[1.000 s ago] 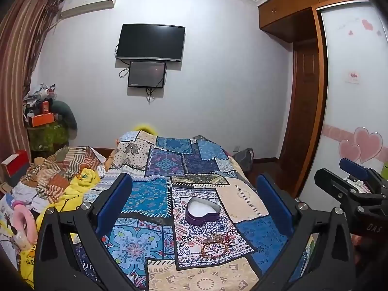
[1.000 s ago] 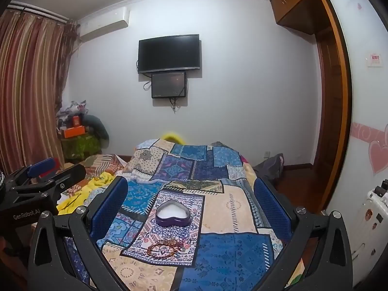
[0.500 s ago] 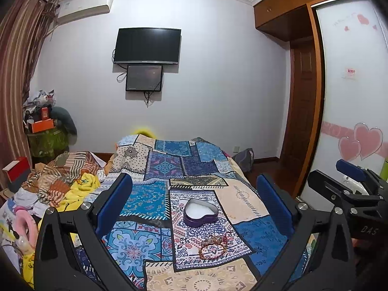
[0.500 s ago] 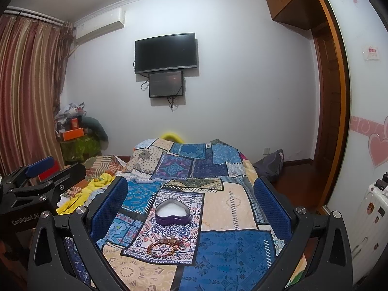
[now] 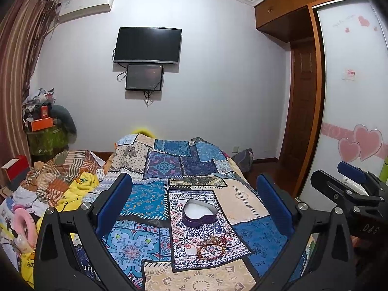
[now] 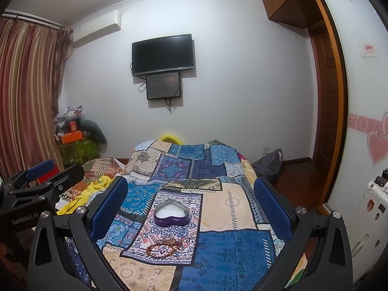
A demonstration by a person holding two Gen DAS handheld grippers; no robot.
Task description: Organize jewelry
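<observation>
A purple heart-shaped tin (image 5: 199,212) with a white inside lies open on the patchwork bedspread (image 5: 150,201); it also shows in the right wrist view (image 6: 171,212). A heap of beaded bracelets (image 5: 213,247) lies just in front of it, and shows in the right wrist view (image 6: 166,244) too. My left gripper (image 5: 194,198) is open and empty, held above and short of both. My right gripper (image 6: 190,198) is open and empty, also short of them. Each gripper shows at the edge of the other's view.
Crumpled clothes and a yellow cloth (image 5: 72,186) lie on the left of the bed. A wooden wardrobe (image 5: 303,111) and a sliding door with pink hearts (image 5: 359,143) stand to the right. A white suitcase (image 6: 371,213) stands at far right.
Both grippers have shifted a little, so the tin and bracelets sit slightly differently in view. The jaws have stayed open and nothing on the bed has moved.
</observation>
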